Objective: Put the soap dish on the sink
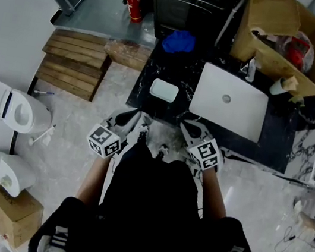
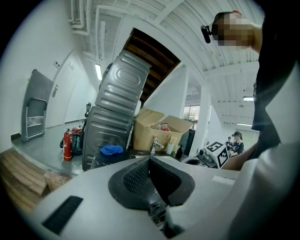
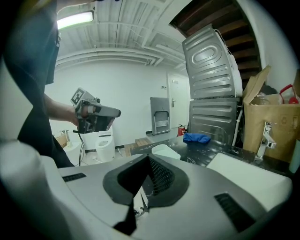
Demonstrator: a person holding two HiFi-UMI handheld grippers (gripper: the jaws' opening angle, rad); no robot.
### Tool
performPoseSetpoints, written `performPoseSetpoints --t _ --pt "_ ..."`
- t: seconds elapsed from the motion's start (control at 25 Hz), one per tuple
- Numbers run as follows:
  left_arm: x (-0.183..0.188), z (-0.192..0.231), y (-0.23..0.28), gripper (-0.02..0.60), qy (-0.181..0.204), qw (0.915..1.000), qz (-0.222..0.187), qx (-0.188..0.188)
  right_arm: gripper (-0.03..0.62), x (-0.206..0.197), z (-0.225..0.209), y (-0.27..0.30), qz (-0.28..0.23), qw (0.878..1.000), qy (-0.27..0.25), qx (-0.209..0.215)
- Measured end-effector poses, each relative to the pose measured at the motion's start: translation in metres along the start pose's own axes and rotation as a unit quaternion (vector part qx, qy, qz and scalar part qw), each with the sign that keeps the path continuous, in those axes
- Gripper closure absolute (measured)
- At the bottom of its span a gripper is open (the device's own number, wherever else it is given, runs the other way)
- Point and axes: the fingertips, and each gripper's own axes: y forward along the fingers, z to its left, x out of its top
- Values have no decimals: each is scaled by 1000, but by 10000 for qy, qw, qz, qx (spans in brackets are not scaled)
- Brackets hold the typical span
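A pale marbled floor [image 1: 74, 156] runs under a black counter [image 1: 275, 143]. Wooden pallets [image 1: 72, 64] lie off the counter's left edge, with a toilet [image 1: 10, 107] beyond them. At its far edge stand a grey metal casing [image 3: 211, 93] and a cardboard box [image 1: 283, 30]. The walls [image 3: 122, 79] are white, and a tube light [image 3: 75, 18] glows on the ribbed ceiling [image 3: 136, 42].

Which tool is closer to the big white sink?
Right. The right tool is at the near left corner of the sink. The left tool is farther left, just short of the soap dish.
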Motion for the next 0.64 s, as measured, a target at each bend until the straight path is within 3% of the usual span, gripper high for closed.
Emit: performPoseSetpoints --t 0.64 --pt "0 3 12 583 19 10000 53 -37 600 -8 -7 0 176 9998 42 35"
